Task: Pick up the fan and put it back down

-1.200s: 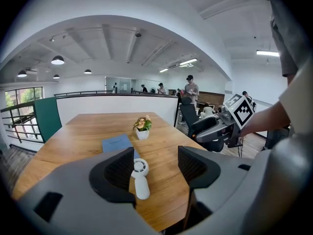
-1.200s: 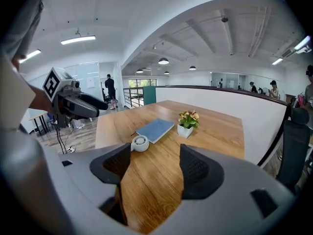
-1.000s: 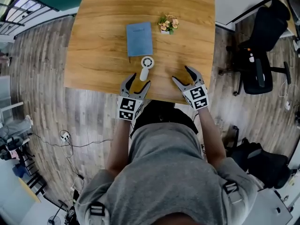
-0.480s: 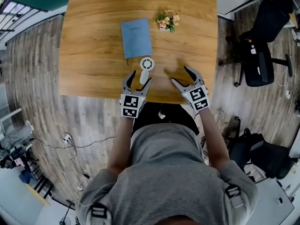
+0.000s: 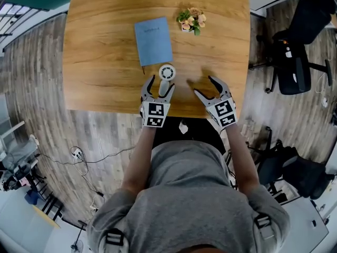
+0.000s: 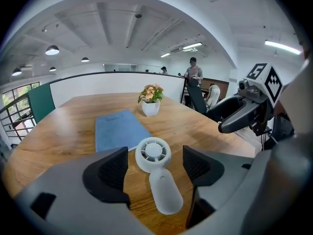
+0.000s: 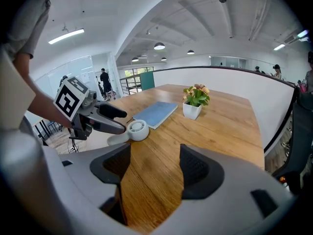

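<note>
Wood with a light brown grain makes the table (image 5: 100, 62), which the head view shows from above. On it a blue notebook (image 5: 153, 41) lies flat, at about 11 o'clock from the fan (image 5: 166, 77) and just beside the fan's round head. The fan is white and lies on the table near the edge at the person's side, with its head toward 12 o'clock and its handle toward 6 o'clock.

The left gripper (image 5: 161, 83) is over this handle. Its jaws have just been opening and now stand wide. In the left gripper view the handle lies between the two black pads (image 6: 113, 169), but neither pad touches it; some table shows on both sides of it. The head of the fan is just ahead of the jaw tips.

A small white pot with flowers (image 5: 190, 21) stands at about 1 o'clock from the fan, well apart from it.

The right gripper (image 5: 204, 85) is at 3 o'clock from the fan, near the same table edge, and points toward 12 o'clock. Its jaws also stand wide, and the right gripper view shows only bare wood between them.

At 3 o'clock beyond the table, a black office chair (image 5: 292, 62) stands on the grey plank floor (image 5: 37, 88).
</note>
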